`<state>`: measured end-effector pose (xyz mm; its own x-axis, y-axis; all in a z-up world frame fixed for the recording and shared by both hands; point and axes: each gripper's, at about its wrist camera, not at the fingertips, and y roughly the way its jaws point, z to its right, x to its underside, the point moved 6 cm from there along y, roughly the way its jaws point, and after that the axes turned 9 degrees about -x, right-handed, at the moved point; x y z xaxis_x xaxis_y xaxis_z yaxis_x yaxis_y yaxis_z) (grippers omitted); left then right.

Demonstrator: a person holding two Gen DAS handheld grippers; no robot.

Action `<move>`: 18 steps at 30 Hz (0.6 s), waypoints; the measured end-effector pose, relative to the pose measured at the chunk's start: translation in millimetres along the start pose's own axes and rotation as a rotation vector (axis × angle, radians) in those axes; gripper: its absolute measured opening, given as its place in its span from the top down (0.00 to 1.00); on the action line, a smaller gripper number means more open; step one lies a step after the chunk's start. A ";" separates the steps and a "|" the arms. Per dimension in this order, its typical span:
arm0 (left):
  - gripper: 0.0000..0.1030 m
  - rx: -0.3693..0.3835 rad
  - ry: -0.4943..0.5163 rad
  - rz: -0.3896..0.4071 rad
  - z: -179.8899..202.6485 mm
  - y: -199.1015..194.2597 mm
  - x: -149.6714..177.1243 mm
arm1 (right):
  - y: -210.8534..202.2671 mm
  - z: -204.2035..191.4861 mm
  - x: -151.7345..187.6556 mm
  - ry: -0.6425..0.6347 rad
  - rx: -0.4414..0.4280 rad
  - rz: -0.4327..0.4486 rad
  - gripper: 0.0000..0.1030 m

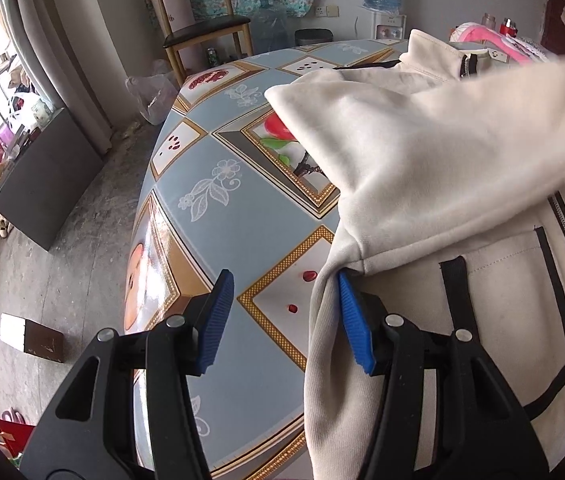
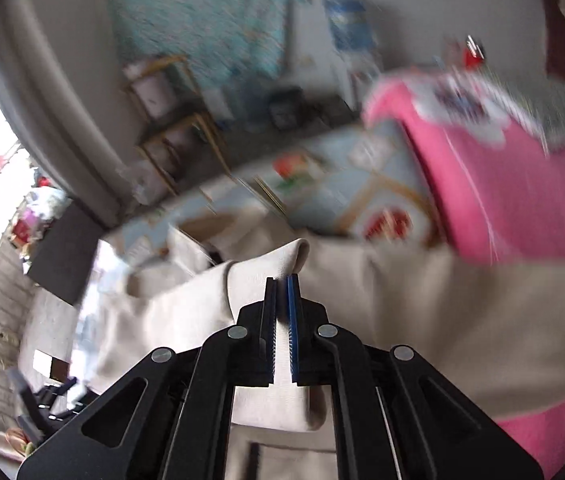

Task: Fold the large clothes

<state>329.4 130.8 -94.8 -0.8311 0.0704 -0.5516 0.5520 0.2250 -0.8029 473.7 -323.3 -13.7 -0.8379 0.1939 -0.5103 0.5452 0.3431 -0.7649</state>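
While our right tongs (image 2: pixel 281 308) clamp the cream jacket's (image 1: pixel 462 184) sleeve to carry it across, our left tongs (image 1: pixel 282 320) rest apart, steadying its side on the worktop (image 1: pixel 218 216).

My right wrist view is motion-blurred; the pink cloth (image 2: pixel 522 184) and the worktop (image 2: pixel 342 196) pattern are indistinct.

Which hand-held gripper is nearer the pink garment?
Right. The right hand-held gripper, shut on the cream jacket, is just beside the pink garment; the left hand-held gripper is across the table.
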 end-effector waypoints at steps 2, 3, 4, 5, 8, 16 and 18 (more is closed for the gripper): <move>0.50 -0.004 0.002 0.000 -0.2 -0.6 1.0 | 24.7 30.0 20.9 0.062 0.036 -0.055 0.95; 0.51 -0.008 0.006 -0.001 -0.1 -1.0 1.3 | 27.6 35.2 25.4 0.076 0.033 -0.052 0.95; 0.52 -0.010 0.010 -0.002 -0.2 -1.6 1.7 | 26.1 34.7 27.4 0.081 0.017 -0.041 0.95; 0.52 -0.012 0.014 -0.003 -0.8 -2.3 1.9 | 21.2 32.4 25.5 0.081 -0.008 -0.018 0.95; 0.52 -0.007 0.015 -0.010 -5.1 -6.3 3.8 | 20.2 34.4 28.0 0.072 0.015 -0.034 0.95; 0.48 0.174 -0.070 0.100 -41.1 -59.9 -23.9 | 8.6 40.2 32.1 0.027 0.054 -0.039 0.62; 0.47 0.205 -0.121 0.090 -46.9 -55.9 -47.7 | 8.7 32.5 30.0 -0.004 0.047 -0.033 0.58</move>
<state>335.0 160.4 -13.0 -0.7706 -0.0384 -0.6362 0.6359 0.0204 -0.7715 454.2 -344.3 -48.5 -0.8553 0.1791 -0.4862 0.5181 0.3061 -0.7987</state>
